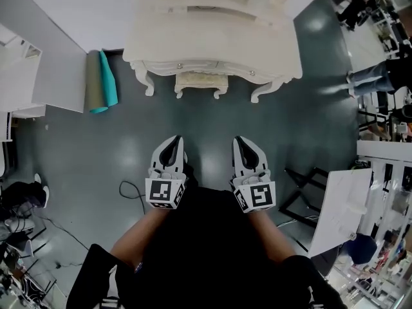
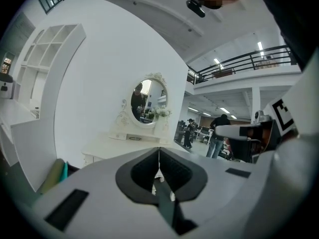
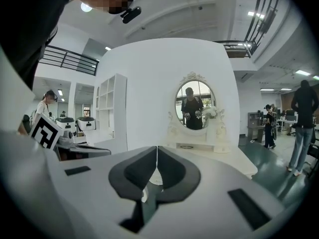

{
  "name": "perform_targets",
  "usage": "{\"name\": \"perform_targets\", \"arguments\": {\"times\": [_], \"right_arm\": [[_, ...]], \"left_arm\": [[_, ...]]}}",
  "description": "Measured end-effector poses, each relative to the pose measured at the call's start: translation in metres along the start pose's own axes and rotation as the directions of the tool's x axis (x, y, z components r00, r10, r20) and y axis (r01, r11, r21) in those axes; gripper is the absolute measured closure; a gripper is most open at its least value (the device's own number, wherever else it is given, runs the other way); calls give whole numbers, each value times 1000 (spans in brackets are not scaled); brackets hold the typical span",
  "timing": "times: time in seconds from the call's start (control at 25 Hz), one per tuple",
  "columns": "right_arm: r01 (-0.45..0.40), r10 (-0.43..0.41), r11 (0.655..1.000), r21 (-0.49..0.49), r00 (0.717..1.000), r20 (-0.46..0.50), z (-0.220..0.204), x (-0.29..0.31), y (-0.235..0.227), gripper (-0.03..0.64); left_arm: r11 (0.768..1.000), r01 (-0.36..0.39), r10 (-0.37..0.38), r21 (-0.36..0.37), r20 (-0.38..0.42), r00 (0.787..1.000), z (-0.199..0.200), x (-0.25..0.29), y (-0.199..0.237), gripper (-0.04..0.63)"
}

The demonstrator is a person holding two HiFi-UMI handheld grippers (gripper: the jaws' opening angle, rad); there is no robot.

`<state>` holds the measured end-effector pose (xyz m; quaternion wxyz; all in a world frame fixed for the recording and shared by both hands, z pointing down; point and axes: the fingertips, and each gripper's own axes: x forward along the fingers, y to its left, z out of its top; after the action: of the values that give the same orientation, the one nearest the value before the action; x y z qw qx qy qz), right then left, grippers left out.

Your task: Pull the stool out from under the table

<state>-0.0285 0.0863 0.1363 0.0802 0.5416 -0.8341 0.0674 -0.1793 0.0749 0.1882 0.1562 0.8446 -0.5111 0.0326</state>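
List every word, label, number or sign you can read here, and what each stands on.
No words, brands or numbers can be read in any view.
On the left tool, the left cube: a black-and-white square marker, a pattern, not text.
On the right tool, the right cube: the same kind of marker.
The table and stool: no print visible.

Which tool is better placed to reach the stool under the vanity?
Left, narrowly: the left tool lines up closer to the cream cushioned stool under the white carved table than the right tool. Both are shut and well short of it.
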Motion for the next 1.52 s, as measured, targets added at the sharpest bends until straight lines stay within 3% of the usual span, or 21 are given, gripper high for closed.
{"name": "perform_targets", "arguments": {"times": [0.2, 0.6, 1.0, 1.2, 1.52], "right_arm": [[24, -24, 1000, 13, 999, -29, -3, 40, -8, 598], [197, -190, 980, 28, 967, -169, -42, 69, -50, 598], [116, -105, 991, 60, 982, -157, -65, 107, -98, 598], [50, -44, 998, 28, 982, -184, -84, 141, -136, 598], [-3, 7, 1000, 13, 968, -252, -128, 191, -167, 598]], "left_arm": [[999, 40, -40, 11, -15, 999, 10, 28, 31, 581], [999, 40, -38, 24, -54, 998, 15, 64, 73, 581], [997, -57, 62, 52, -91, 994, 10, 108, 69, 581], [989, -147, 146, 5, -145, 979, -11, 141, 80, 581], [987, -155, 162, 51, -167, 973, -42, 201, 95, 581]]}}
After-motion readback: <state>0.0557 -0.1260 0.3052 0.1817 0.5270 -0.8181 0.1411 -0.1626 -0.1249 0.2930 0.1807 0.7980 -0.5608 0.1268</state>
